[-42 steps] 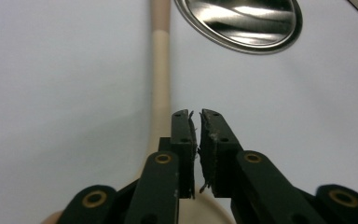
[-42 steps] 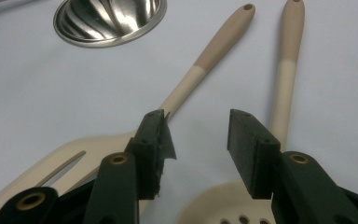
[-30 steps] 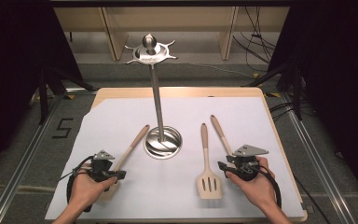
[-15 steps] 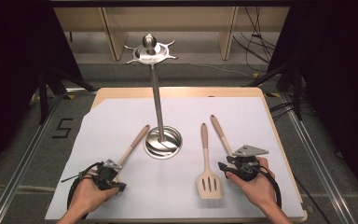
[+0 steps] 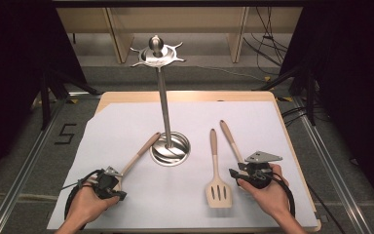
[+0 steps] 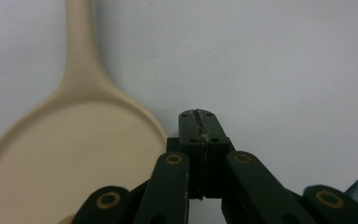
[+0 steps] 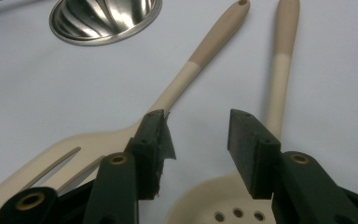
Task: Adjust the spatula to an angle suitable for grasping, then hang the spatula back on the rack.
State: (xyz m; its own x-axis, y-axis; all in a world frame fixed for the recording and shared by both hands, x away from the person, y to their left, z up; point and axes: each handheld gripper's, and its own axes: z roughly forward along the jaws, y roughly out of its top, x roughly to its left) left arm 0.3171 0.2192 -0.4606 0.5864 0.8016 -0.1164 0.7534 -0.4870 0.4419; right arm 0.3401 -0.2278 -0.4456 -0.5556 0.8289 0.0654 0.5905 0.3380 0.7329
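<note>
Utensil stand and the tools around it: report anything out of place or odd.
The stand is upright, but its hooks are bare. All three utensils lie flat on the white sheet: a spoon left of its base, a slotted turner and a perforated spoon to the right. Nothing spilled or broken.

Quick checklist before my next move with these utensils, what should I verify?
1. Left gripper open wide enough: not ok. Its jaws have only just started opening, look nearly together, and have nothing between them.
2. Left gripper lined up on the spoon: not ok. The spoon's head lies beside the jaws.
3. Right gripper open: ok.
4. Right gripper gripping the skimmer: not ok. It is above the head, and the pads press on nothing.
5. Stand upright with free hooks: ok.
</note>
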